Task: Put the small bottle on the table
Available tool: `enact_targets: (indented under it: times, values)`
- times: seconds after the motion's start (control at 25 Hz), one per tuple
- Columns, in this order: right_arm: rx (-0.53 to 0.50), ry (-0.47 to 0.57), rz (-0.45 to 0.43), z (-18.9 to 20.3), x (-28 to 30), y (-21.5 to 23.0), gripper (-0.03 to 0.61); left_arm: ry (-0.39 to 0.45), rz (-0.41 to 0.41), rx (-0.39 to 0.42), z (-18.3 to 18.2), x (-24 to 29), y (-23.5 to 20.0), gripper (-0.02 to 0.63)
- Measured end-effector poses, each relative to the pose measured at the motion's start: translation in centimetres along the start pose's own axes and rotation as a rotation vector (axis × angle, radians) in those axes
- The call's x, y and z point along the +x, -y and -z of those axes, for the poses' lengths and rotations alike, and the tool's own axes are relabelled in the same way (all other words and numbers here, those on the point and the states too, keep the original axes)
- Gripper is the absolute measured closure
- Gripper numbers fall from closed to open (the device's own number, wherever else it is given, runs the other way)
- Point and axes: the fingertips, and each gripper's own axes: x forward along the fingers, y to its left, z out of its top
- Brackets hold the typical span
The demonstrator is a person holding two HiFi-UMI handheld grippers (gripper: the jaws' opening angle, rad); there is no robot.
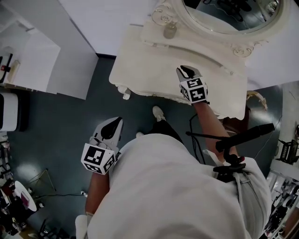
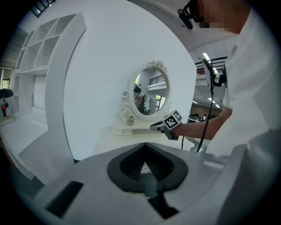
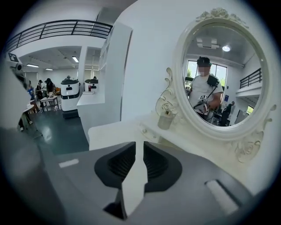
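The small bottle stands upright on the raised ledge of the white dressing table, just left of the oval mirror's base. It also shows in the right gripper view and, far off, in the left gripper view. My right gripper hovers over the tabletop, short of the bottle, pointing toward it; its jaws stand a narrow slit apart with nothing between them. My left gripper hangs over the dark floor in front of the table, its jaws closed together and empty.
The oval mirror rises behind the ledge. A white shelving unit stands left of the table against the wall. The person's shoe is on the dark floor by the table's front edge. A cable hangs near the right arm.
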Motion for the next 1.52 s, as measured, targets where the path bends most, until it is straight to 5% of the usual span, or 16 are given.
enact_targets:
  times: [0.16,0.68,1.52]
  values:
    - [0.004,0.0,0.0,1.1,-3.5,-3.1,0.577,-0.002,0.024,0.003,1.5,-1.4,0.9,0.611]
    - [0.021,-0.006,-0.105,4.6,-12.8,-13.2,0.577,-0.002,0.103,0.031,4.3,-4.1,4.0,0.611]
    - [-0.074,0.038,-0.26,2.9,-15.8,-21.9,0.577,-0.033,0.107,0.019,6.7,-5.8,4.5,0.611]
